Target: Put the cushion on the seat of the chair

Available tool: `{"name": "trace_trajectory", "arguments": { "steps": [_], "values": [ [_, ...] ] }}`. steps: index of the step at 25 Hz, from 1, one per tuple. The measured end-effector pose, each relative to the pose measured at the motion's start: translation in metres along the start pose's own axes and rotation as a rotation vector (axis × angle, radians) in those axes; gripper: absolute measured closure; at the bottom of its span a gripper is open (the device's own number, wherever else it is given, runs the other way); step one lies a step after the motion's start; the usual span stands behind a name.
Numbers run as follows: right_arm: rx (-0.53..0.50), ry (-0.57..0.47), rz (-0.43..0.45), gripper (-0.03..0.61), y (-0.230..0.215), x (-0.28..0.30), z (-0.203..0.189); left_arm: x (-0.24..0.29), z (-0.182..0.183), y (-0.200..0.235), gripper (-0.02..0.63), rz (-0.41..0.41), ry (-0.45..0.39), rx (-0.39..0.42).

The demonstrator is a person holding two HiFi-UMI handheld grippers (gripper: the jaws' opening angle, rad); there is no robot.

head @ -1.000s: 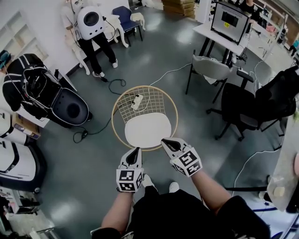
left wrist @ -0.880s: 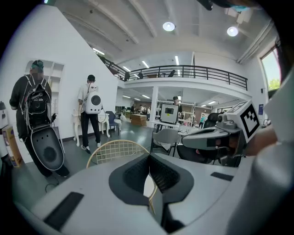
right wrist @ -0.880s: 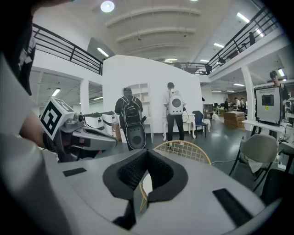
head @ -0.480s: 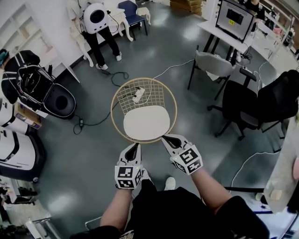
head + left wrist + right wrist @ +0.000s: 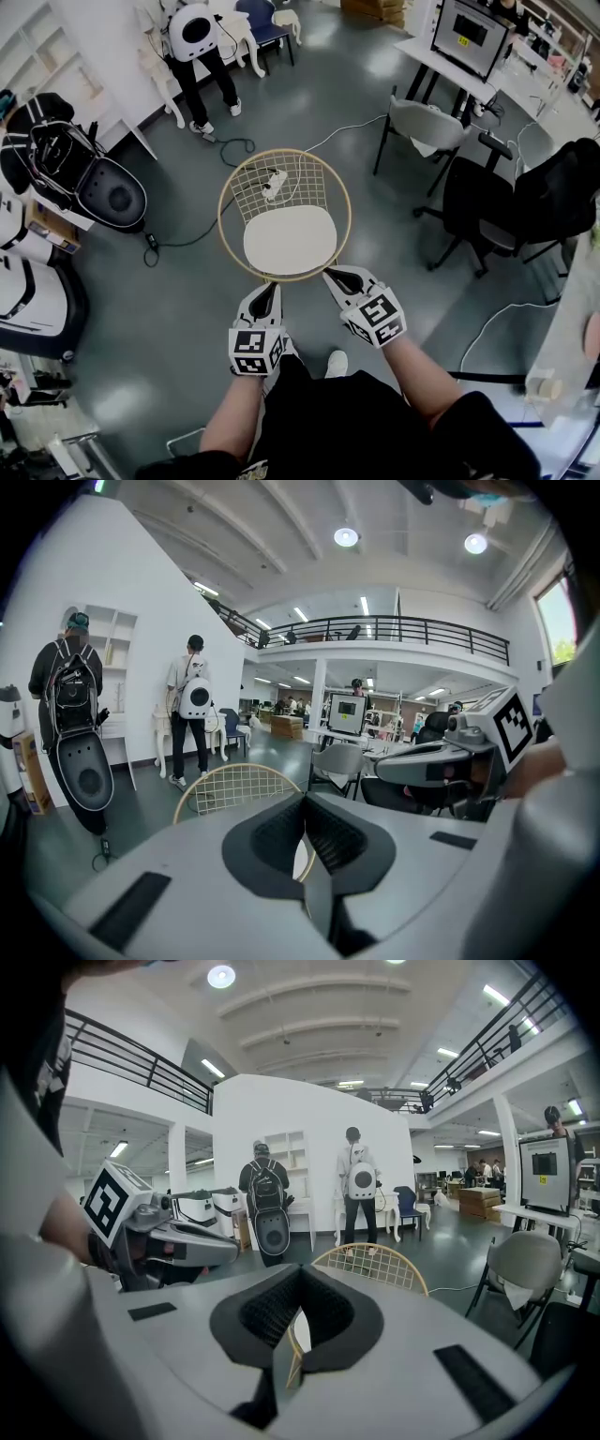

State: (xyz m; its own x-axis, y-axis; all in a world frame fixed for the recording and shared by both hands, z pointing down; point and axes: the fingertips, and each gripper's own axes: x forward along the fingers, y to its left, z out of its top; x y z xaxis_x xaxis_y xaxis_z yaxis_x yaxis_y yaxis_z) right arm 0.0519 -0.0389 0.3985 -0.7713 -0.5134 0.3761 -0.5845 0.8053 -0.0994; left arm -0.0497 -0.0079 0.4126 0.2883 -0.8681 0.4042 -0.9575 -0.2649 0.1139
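Cushion (image 5: 289, 240), pale and rounded, lies flat on the seat of the round wire chair (image 5: 314, 183). It fills the front half of the hoop, with the mesh back rising behind it. It looks square to the front rim and nothing presses on it.

Both tools are clenched on nothing. The left gripper (image 5: 267, 292) has its jaws together just short of the chair's front rim. The right gripper (image 5: 332, 276) is also closed and empty, at the rim's front right. From the head view alone it is hard to say whether its tip brushes the rim or only hangs over it. Each gripper view shows the ribbed pads meeting, with only the chair beyond them.

Compared with a second ago, the chair sits a little farther up the head view and both grippers have eased back from its front rim. The cushion has kept its place on the seat. I judge the placing done and the hands now retreating. At most, the cushion's seating may want a check.
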Motion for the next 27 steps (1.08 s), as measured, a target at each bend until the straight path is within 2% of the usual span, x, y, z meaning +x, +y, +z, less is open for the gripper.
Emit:
{"name": "trace_trajectory", "arguments": {
  "steps": [27],
  "values": [
    [-0.013,0.0,0.027,0.566,0.017,0.006,0.001,-0.011,-0.005,0.005,0.597,0.002,0.008,0.001]
  ]
}}
